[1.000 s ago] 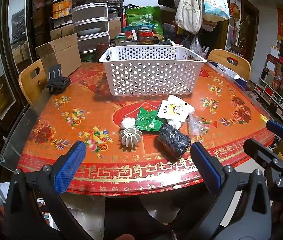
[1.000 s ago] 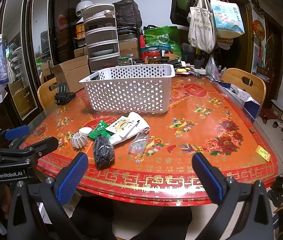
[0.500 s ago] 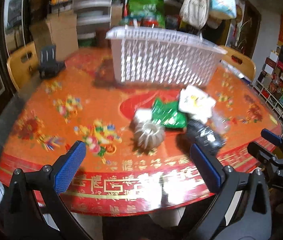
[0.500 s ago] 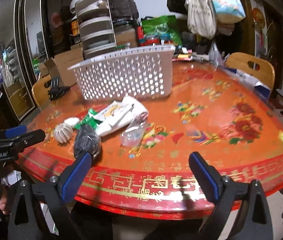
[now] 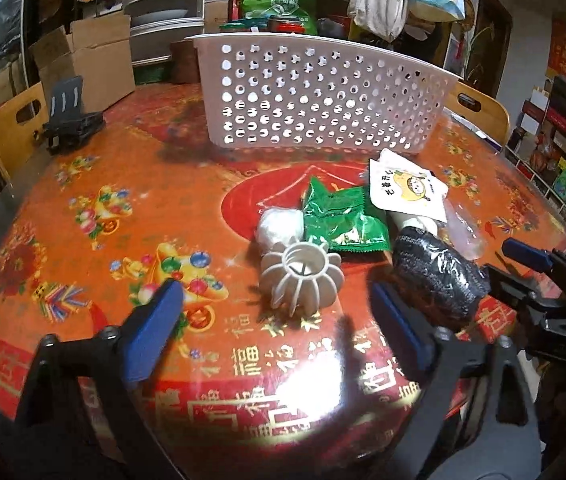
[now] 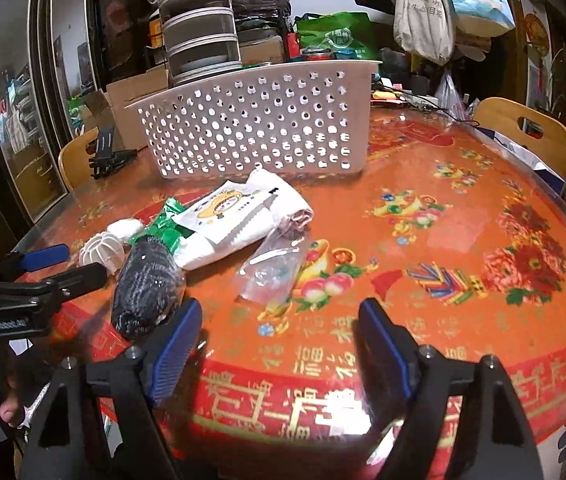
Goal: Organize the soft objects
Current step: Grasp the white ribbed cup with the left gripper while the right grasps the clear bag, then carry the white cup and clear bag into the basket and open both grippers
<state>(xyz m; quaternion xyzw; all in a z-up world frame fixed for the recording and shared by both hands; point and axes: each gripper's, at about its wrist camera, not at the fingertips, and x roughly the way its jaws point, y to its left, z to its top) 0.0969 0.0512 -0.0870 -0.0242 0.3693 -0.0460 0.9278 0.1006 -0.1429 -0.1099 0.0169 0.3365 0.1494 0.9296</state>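
A small heap lies on the red table: a white ribbed ball (image 5: pixel 302 277) (image 6: pixel 102 251), a white wad (image 5: pixel 279 226), a green packet (image 5: pixel 343 216) (image 6: pixel 163 229), a white printed pouch (image 5: pixel 405 189) (image 6: pixel 239 216), a black knit bundle in clear wrap (image 5: pixel 439 270) (image 6: pixel 145 284) and a clear bag (image 6: pixel 273 266). Behind them stands a white perforated basket (image 5: pixel 323 104) (image 6: pixel 259 128). My left gripper (image 5: pixel 277 330) hovers just short of the ribbed ball, jaws closing with nothing between them. My right gripper (image 6: pixel 281 340) hangs before the clear bag, jaws closing, also empty.
A black phone stand (image 5: pixel 69 118) (image 6: pixel 107 152) sits at the table's far left. Wooden chairs (image 5: pixel 11 128) (image 6: pixel 523 132) flank the table. Cardboard boxes (image 5: pixel 87 56), stacked containers (image 6: pixel 199 24) and hanging bags (image 6: pixel 423 8) crowd the back. The table's right half (image 6: pixel 483 220) holds nothing.
Both grippers have come forward and down toward the heap, which now looks larger. The jaws of each stand narrower than before.
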